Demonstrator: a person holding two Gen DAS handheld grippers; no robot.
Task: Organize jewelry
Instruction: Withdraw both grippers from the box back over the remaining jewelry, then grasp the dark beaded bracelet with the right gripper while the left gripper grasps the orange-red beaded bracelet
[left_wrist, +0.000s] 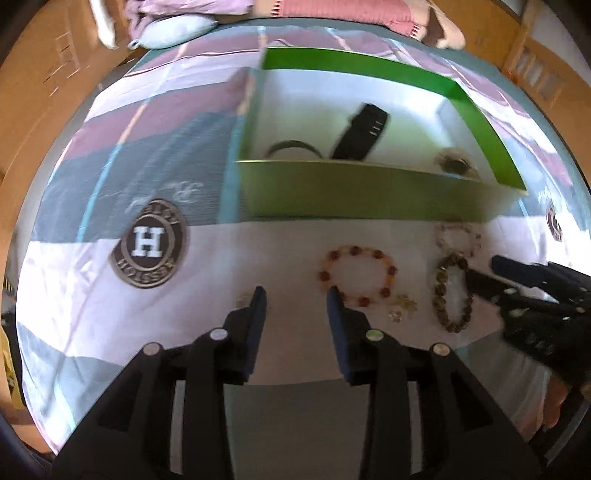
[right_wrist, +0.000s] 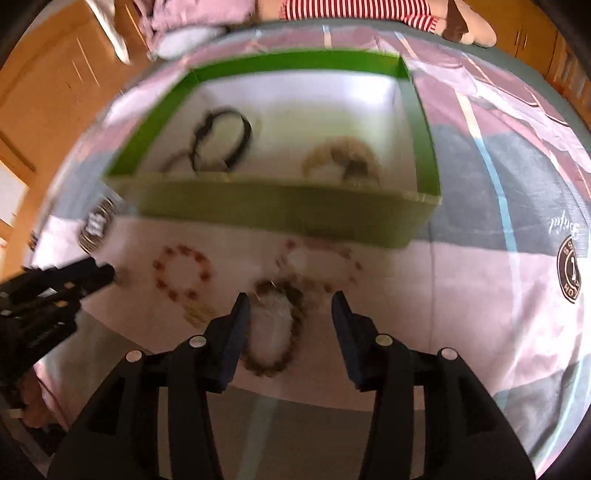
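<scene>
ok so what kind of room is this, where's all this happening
Most likely a bedroom. The green box and the bead bracelets lie on a bed with a patchwork-print sheet, a pale pillow sits at the far end, and wooden cabinets line the wall.

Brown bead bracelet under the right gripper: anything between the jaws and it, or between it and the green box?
Nothing visible blocks the right gripper from the brown bead bracelet. The pale bracelet lies between it and the green box.
</scene>
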